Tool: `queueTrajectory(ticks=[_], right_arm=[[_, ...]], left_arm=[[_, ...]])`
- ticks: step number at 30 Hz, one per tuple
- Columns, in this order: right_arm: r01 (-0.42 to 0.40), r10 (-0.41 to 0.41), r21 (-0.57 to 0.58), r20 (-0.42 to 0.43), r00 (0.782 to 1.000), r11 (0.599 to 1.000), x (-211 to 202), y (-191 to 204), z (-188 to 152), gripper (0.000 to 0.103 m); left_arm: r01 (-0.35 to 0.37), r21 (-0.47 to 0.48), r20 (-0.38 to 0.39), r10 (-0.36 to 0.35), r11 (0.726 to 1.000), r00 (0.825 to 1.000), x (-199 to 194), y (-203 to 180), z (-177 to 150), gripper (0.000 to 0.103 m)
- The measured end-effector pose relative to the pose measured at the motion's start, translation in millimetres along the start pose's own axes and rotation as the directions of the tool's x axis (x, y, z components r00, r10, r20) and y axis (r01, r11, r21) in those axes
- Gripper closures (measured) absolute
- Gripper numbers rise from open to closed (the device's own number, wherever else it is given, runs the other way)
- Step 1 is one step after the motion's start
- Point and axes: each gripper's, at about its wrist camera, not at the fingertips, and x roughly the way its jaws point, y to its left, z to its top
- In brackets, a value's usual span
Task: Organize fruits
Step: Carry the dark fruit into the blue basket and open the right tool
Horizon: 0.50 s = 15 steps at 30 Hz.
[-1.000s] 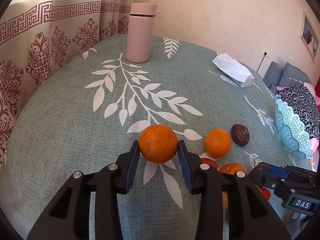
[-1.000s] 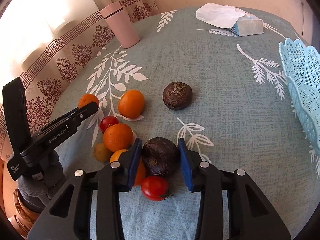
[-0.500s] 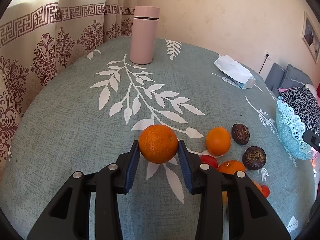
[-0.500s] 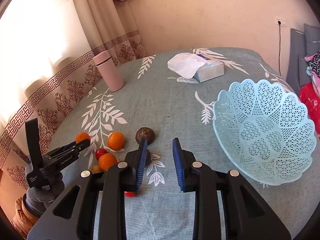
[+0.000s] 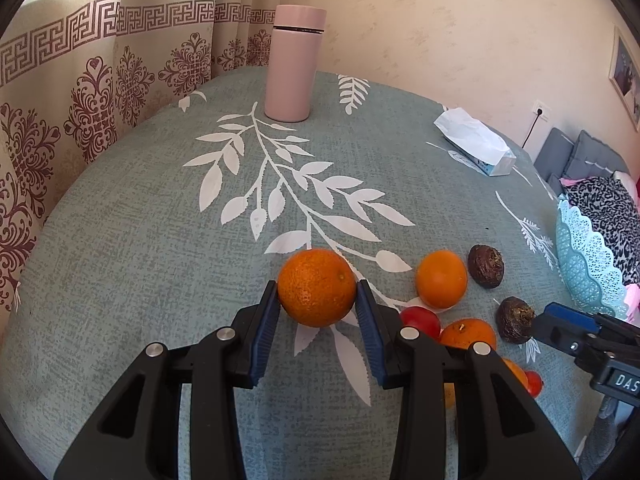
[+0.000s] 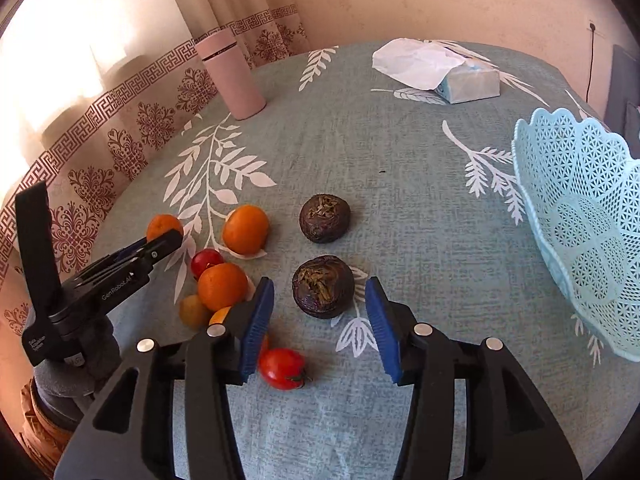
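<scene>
My left gripper point(image 5: 317, 300) is shut on a large orange point(image 5: 316, 280), held just above the leaf-print tablecloth. My right gripper point(image 6: 319, 300) is low over the table and its jaws are opening. A dark brown fruit point(image 6: 323, 286) lies between the blue pads, with a gap on each side. A second dark fruit point(image 6: 325, 218) lies just beyond it. To the left sit two oranges point(image 6: 245, 229) point(image 6: 222, 286) and a red tomato point(image 6: 283, 368). The light blue lattice basket point(image 6: 580, 216) stands at the right, with nothing in the part I see.
A pink flask point(image 5: 294, 64) stands at the far side near the patterned curtain. A tissue pack point(image 5: 476, 148) lies at the back right. A small red fruit point(image 6: 206, 261) and a yellowish one point(image 6: 193, 311) sit among the oranges. The table edge curves away on the left.
Half a second ago the right gripper was high above the table with narrow, empty jaws. It has dropped back around the dark fruit with wider jaws. The left gripper and its orange have not moved.
</scene>
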Motion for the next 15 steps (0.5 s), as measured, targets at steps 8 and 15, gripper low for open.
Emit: queueTrajectory(ticks=[8, 15], right_arm=[[0.079, -0.080, -0.081, -0.014, 0.997, 0.994, 23.3, 10.1, -3.4, 0.062], [0.064, -0.059, -0.036, 0.128, 0.990, 0.997, -29.1, 0.7, -2.3, 0.062]], left_arm=[[0.003, 0.002, -0.001, -0.003, 1.000, 1.000, 0.3, -0.6, 0.0, 0.064], [-0.014, 0.019, 0.019, 0.013, 1.000, 1.000, -6.1, -4.7, 0.0, 0.064]])
